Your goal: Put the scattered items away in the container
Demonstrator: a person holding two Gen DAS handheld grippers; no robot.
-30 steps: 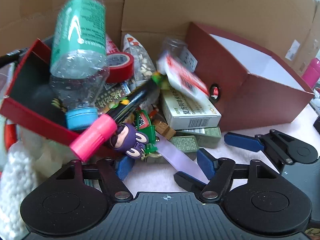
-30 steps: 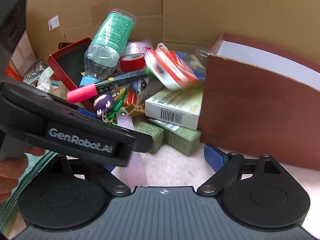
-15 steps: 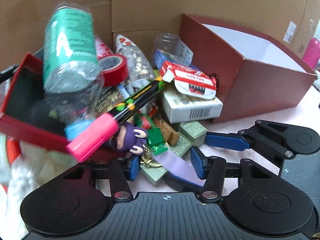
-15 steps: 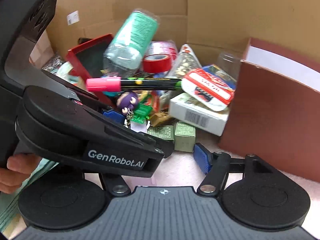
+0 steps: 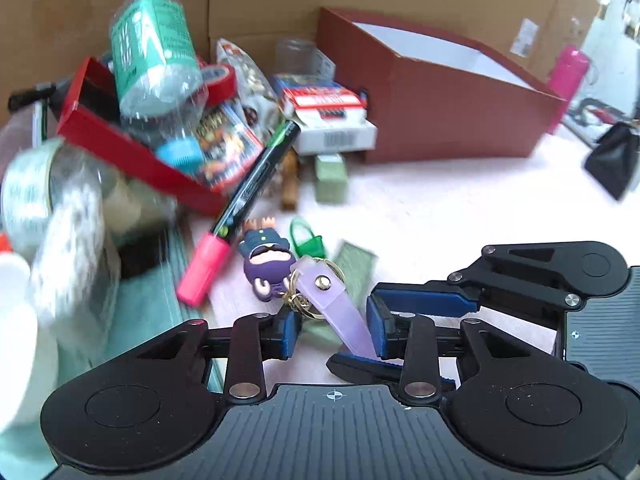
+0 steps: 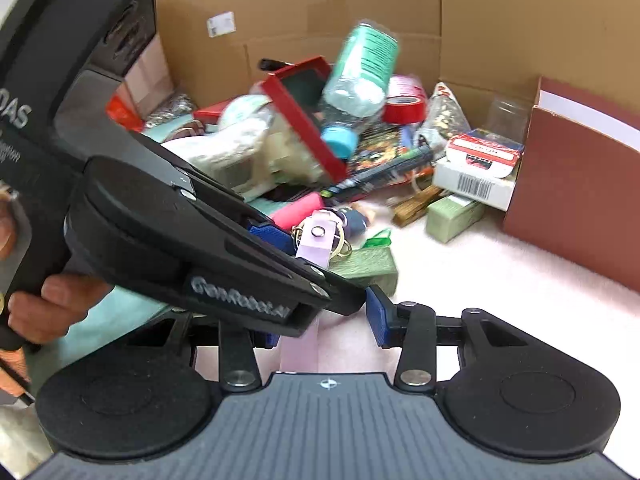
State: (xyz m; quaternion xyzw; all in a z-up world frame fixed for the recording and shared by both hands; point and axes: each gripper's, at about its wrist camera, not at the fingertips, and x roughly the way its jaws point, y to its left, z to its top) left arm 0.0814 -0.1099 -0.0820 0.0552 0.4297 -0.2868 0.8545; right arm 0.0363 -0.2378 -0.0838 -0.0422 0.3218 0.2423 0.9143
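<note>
A purple figure keychain (image 5: 267, 268) with a lilac strap (image 5: 336, 308) and a gold ring lies on the pink mat in front of the pile. My left gripper (image 5: 332, 330) is open with the strap lying between its blue pads (image 5: 382, 330). My right gripper (image 6: 320, 326) is open just behind it; the lilac strap (image 6: 316, 240) runs down between its fingers too. The left gripper's body hides the right gripper's left pad. The maroon container (image 5: 436, 96) stands open at the right, white inside; it also shows in the right wrist view (image 6: 576, 184).
A heap lies left of the container: a green-labelled bottle (image 5: 156, 56) in a red box lid (image 5: 120, 140), red tape (image 5: 220, 78), a pink-capped marker (image 5: 244, 200), a white carton (image 5: 340, 138), green boxes (image 5: 330, 176). Cardboard walls stand behind. A black bag (image 5: 612, 160) sits far right.
The keychain has been dragged out of the pile toward me onto the open mat, and the marker slid down with it. Both grippers have pulled back from the heap.
</note>
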